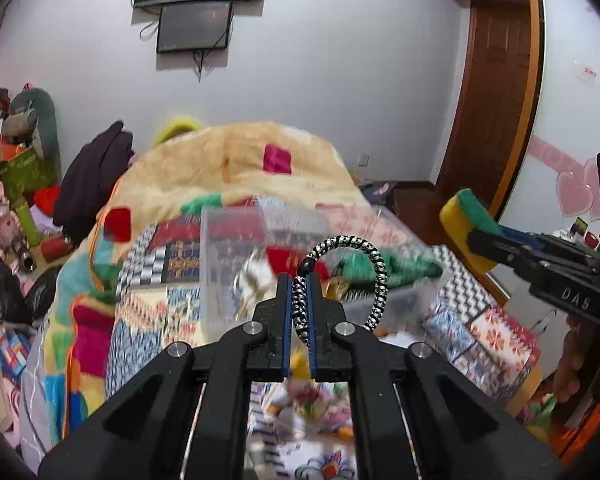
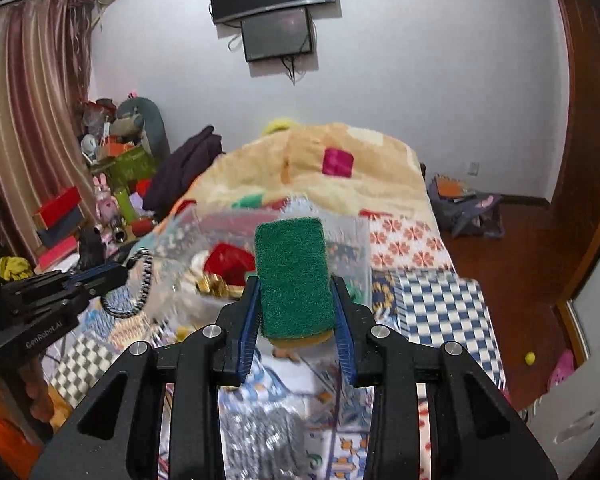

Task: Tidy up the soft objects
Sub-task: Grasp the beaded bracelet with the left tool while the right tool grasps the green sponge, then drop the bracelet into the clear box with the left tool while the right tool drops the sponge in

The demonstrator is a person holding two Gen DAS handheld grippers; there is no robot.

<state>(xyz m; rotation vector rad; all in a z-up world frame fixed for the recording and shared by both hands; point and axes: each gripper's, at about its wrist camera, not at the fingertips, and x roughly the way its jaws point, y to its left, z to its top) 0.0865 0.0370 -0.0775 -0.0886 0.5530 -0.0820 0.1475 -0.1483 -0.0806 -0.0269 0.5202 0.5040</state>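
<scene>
The left hand-held gripper (image 1: pixel 299 304) is nearly closed, its blue-padded fingers (image 1: pixel 287 312) pinching one side of a black-and-white braided cord loop (image 1: pixel 350 276); the rest of the loop arcs up and out toward 2 o'clock of the fingertips. In the right wrist view the same loop (image 2: pixel 142 284) hangs at 9 o'clock, at the tip of the left tool.

The right hand-held gripper (image 2: pixel 296 304) is partly open, about as wide as the sponge (image 2: pixel 294 276) clamped between its fingers. The sponge stands upright, green scrub face toward the camera, with a yellow layer showing at its bottom edge. In the left wrist view the sponge (image 1: pixel 466 216) sits at 3 o'clock, held up in the air.

Both tools are held above a bed (image 2: pixel 440 304) covered in a patchwork quilt. A clear plastic bin (image 1: pixel 236 264) rests on the quilt straight ahead of both, at 12 o'clock, blurred; red and green soft things lie inside. Beyond it a cream blanket (image 1: pixel 220 160) with coloured squares is heaped up.
</scene>
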